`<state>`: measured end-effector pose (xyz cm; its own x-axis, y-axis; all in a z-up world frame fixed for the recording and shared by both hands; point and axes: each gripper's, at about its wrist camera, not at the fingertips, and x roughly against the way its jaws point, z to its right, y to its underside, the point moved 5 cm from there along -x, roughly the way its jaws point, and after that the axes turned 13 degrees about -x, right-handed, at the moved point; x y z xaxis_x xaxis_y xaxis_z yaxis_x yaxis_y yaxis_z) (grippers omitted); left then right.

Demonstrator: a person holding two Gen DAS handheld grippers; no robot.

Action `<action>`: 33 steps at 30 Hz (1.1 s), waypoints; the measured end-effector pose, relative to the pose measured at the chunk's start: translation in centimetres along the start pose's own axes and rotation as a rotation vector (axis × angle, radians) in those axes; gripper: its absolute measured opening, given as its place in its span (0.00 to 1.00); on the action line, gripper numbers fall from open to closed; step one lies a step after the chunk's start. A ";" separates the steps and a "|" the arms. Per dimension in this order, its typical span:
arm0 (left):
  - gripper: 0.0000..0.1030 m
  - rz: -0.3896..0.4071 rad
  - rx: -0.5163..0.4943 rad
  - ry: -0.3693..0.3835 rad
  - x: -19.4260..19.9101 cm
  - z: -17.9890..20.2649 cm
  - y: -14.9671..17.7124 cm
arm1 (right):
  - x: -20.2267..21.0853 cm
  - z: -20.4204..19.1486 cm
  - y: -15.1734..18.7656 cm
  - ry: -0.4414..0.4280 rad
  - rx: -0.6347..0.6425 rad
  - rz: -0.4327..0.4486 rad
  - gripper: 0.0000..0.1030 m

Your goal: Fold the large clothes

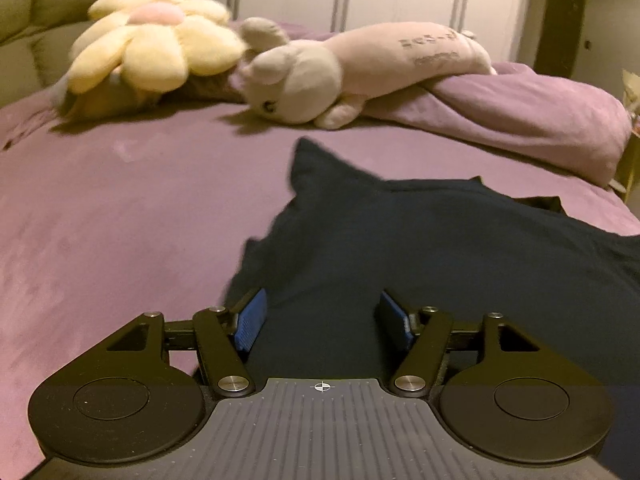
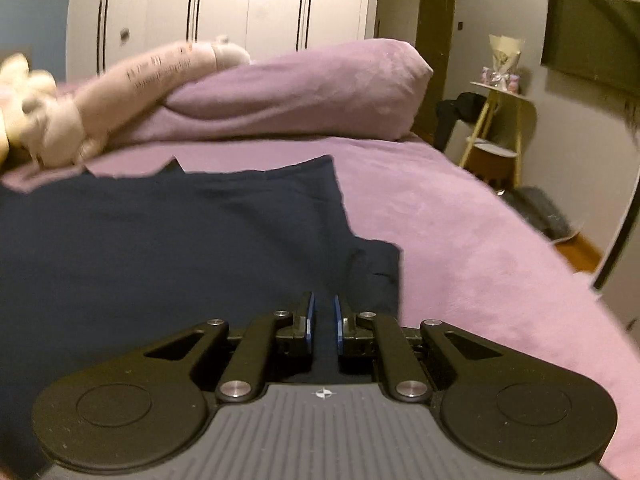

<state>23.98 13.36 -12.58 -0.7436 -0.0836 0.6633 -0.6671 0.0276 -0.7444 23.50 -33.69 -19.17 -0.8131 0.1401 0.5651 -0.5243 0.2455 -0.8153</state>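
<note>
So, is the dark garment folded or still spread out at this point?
Mostly spread: the navy garment lies broad across the purple bed, rumpled, with one corner doubled over. No neat fold shows.

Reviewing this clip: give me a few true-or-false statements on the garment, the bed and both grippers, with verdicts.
1. The dark navy garment lies on a purple bedspread. True.
2. The left gripper is nearly shut. False: its blue pads stand wide apart above the cloth.
3. The right gripper has its jaws almost together. True.
4. The flower-shaped plush is green. False: it is pale yellow with a pink centre.
</note>
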 end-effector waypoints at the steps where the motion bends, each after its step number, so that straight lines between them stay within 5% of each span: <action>1: 0.64 -0.014 0.025 -0.006 0.7 -0.6 0.2 | 0.3 0.0 -0.6 0.023 -0.008 -0.011 0.09; 5: 0.63 -0.059 0.141 0.014 4.0 -3.1 1.9 | 3.6 -0.4 -1.7 -0.043 -0.120 -0.024 0.09; 10: 0.66 -0.121 0.272 0.171 7.7 -5.1 6.6 | 8.2 -3.5 1.0 -0.246 -0.131 -0.071 0.13; 17: 0.73 -0.166 0.474 0.429 6.9 -4.4 9.2 | 9.8 -8.7 4.1 -0.340 -0.096 -0.153 0.21; 25: 0.78 -0.184 0.610 0.412 2.7 -4.4 8.1 | 10.1 -11.7 4.0 -0.367 -0.074 -0.204 0.20; 33: 0.56 -0.085 0.707 0.485 3.4 -5.8 7.8 | 8.8 -13.7 3.7 -0.369 -0.059 -0.233 0.18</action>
<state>15.96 19.02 -15.71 -0.7368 0.3819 0.5579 -0.6568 -0.6001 -0.4566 17.85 -18.41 -15.53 -0.7161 -0.2748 0.6416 -0.6980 0.2857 -0.6566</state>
